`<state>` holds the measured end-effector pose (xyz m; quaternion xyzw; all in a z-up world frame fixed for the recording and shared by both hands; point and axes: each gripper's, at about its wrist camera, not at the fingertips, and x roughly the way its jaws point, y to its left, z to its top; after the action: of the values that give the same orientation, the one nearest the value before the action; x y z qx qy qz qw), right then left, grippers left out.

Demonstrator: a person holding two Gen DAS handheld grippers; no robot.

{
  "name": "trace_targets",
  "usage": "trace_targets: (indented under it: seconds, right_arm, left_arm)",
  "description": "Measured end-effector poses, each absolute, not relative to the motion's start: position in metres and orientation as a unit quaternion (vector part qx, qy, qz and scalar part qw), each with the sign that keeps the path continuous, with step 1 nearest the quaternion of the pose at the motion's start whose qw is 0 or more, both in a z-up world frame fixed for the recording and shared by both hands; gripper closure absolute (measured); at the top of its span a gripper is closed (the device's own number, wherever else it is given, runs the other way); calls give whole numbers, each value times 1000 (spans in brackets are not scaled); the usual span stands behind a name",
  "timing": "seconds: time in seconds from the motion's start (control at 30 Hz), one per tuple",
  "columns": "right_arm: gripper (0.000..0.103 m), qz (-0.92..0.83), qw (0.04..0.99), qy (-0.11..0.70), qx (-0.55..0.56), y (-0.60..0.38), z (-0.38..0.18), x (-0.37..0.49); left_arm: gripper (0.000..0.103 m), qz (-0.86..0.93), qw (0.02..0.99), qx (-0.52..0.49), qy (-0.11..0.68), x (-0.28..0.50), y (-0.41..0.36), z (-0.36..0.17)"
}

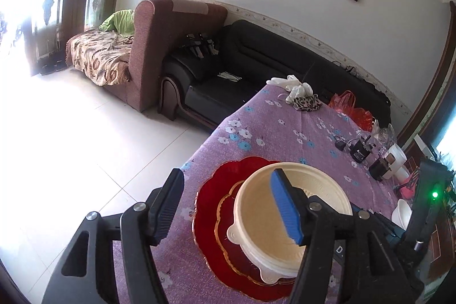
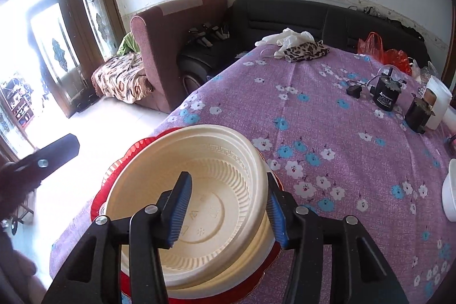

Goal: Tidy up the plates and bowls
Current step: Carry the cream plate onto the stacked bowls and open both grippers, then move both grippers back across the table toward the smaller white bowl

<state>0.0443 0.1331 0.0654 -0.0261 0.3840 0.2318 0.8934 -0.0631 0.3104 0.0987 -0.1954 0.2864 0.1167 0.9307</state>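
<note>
Cream bowl [image 1: 287, 218] upright on red plate [image 1: 212, 207]

My worktop [image 2: 327, 116] wears a purple cloth printed with white and blue flowers. Near its front left edge sits a red scalloped plate [image 1: 211, 190], and a cream bowl [image 2: 182, 181] rests on that plate rather than on the cloth. At the far end lie white gloves [image 2: 287, 37] touching a leopard-print pouch [image 2: 306, 50]. Along the right side I see a red plastic bag [image 2: 394, 54], a small black adapter [image 2: 352, 91] just beside a black cylinder [image 2: 384, 97] (its label too small to read), a dark box [image 2: 417, 116] against a white container [image 2: 439, 99], and a white bowl [image 2: 450, 190] at the edge
</note>
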Motion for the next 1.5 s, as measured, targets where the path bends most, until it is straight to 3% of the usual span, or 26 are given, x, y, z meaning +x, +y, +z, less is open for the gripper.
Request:
trace_targets:
  seconds: [0.13,0.2,0.27,0.33,0.57,0.63,0.73,1.1,1.5]
  right_arm:
    - [47,227,900,372,-34,135,66,40]
    - [47,225,904,362,-38,134,67,34]
    - [37,216,911,349,-38,130,71,31]
    - [28,215,916,337,-33,124,76,28]
    - [28,193,939,284,-7,84,111,6]
    - [23,178,949,260,0,66,122,-6]
    - [12,156,960,232,7,32,131,-24]
    - [12,98,957,266,56,-108,112,-50]
    - [12,22,958,260,119,-233,113,-74]
  left_arm:
    - [34,122,929,-223,269,-94,318,107]
    - [27,128,930,-232,255,-110,319,112]
    - [24,143,935,-224,234,-125,315,120]
    - [22,160,942,-204,212,-137,308,129]
    - [5,235,955,-92,155,-160,258,156]
    - [1,253,956,-40,144,-160,232,161]
    - [0,233,962,1,142,-159,201,162]
    - [0,117,968,80,206,-130,94,132]
    - [0,67,962,92,248,-121,51,118]
